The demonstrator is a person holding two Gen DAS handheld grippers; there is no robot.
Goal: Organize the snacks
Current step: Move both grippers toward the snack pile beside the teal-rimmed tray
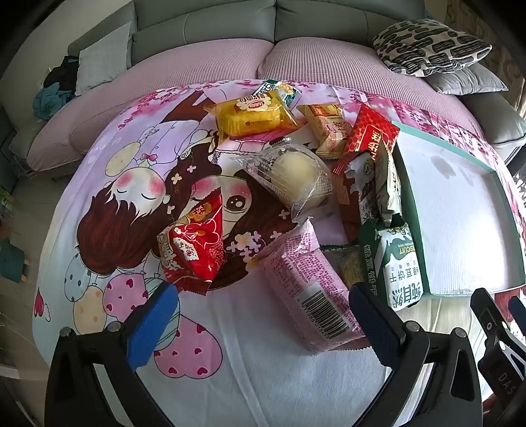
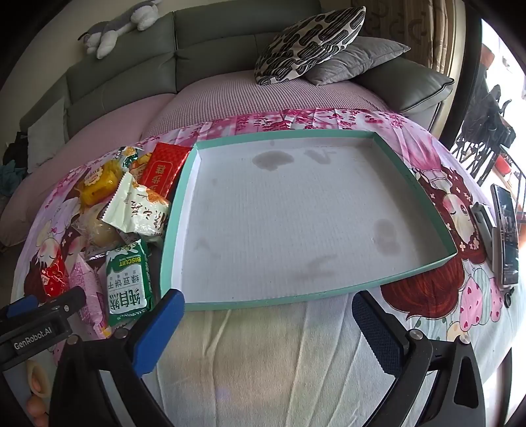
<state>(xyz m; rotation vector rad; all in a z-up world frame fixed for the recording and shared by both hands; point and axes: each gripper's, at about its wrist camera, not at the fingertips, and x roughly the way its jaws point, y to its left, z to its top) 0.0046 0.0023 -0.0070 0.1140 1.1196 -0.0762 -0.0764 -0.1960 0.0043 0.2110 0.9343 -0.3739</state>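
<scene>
A heap of wrapped snacks lies on a cartoon-print cloth: a pink barcode packet (image 1: pixel 309 289), a red packet (image 1: pixel 194 249), a clear-wrapped round pastry (image 1: pixel 296 174), a yellow cake packet (image 1: pixel 256 113) and a green-and-white biscuit packet (image 1: pixel 393 262). My left gripper (image 1: pixel 259 315) hovers open over the pink packet's near end, nothing between its pads. To the right sits a shallow teal-rimmed tray (image 2: pixel 427 197) with a white, stained floor and nothing in it. My right gripper (image 2: pixel 266 325) stands open just before the tray's near rim. The biscuit packet (image 2: pixel 128 282) lies left of the tray.
A grey sofa with a pink cover runs behind the table. Patterned and grey pillows (image 2: pixel 309 42) rest at its right end. A phone (image 2: pixel 508 236) and a small grey device lie at the table's right edge. A plush toy (image 2: pixel 115 26) tops the sofa back.
</scene>
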